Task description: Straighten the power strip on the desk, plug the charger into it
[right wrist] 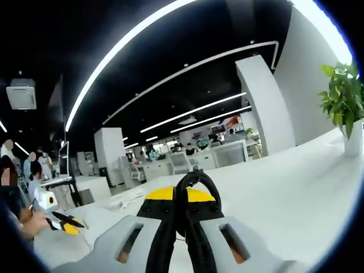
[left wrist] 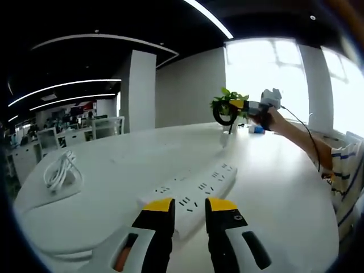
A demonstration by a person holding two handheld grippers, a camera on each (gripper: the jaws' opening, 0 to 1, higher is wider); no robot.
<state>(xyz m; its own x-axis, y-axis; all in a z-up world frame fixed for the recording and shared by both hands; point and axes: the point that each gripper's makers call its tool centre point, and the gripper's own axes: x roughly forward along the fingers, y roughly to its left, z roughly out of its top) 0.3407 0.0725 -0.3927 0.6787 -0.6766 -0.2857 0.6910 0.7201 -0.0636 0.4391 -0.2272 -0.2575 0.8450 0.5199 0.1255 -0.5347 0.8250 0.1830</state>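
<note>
left gripper [left wrist: 189,207] jaws parted and low, right gripper [right wrist: 181,211] clamped shut, raised

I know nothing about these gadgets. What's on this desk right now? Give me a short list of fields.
Surface: white desk
Power strip: white power strip, lying aslant just beyond the left gripper, jaws open and apart from it
Right gripper: right gripper raised in the air, shut on a black cable loop
Cable: coiled white cable near the desk edge
Plant: potted plant at the far side
Background: office desks, people

Bare desk [left wrist: 114,165] beside power strip [left wrist: 196,190], coiled cable [left wrist: 61,170] well left
</note>
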